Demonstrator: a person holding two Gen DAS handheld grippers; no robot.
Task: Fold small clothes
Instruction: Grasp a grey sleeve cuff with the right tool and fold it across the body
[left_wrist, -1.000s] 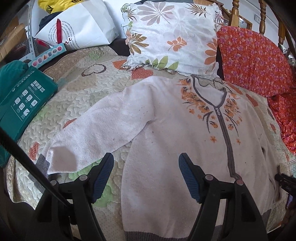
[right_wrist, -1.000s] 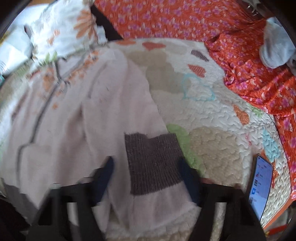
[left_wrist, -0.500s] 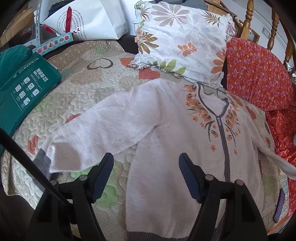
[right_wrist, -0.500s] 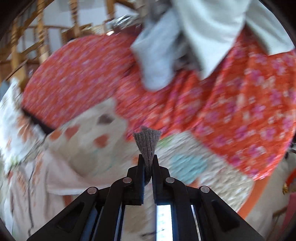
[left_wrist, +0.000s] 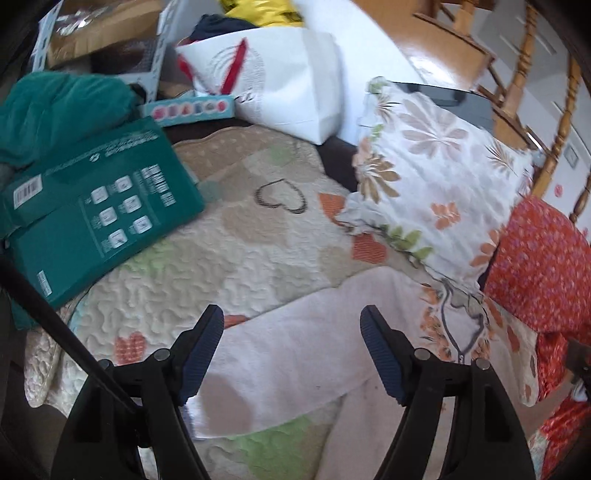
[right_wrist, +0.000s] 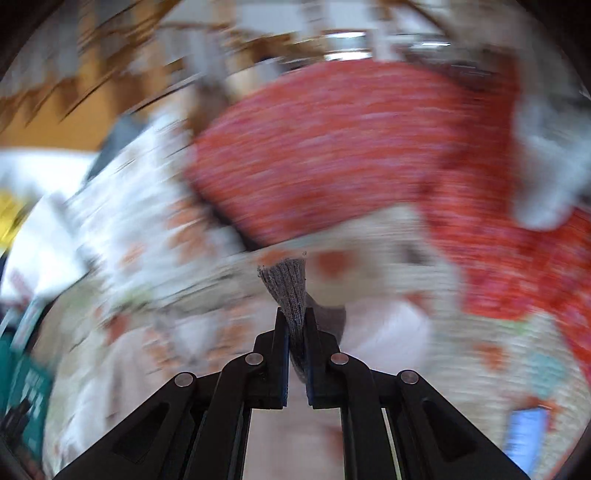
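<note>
A pale pink cardigan (left_wrist: 306, 354) with orange flower embroidery and a grey zip lies flat on the quilted bed cover (left_wrist: 236, 254). My left gripper (left_wrist: 291, 343) is open and empty, hovering over the cardigan's left sleeve. My right gripper (right_wrist: 294, 321) is shut on the grey knitted cuff (right_wrist: 290, 286) of the other sleeve and holds it lifted above the bed. The right wrist view is heavily blurred; the cardigan's body (right_wrist: 388, 325) shows only as a pale smear below the cuff.
A green box (left_wrist: 96, 218) lies at the left of the bed. A floral pillow (left_wrist: 436, 188) and a red flowered cushion (left_wrist: 539, 258) stand at the head. A white paper bag (left_wrist: 291, 77) is behind. A phone (right_wrist: 524, 432) lies on the quilt at the right.
My left gripper has moved left and forward over the left sleeve, still open. My right gripper, shut on the grey cuff, is swinging with it, blurring its view.
</note>
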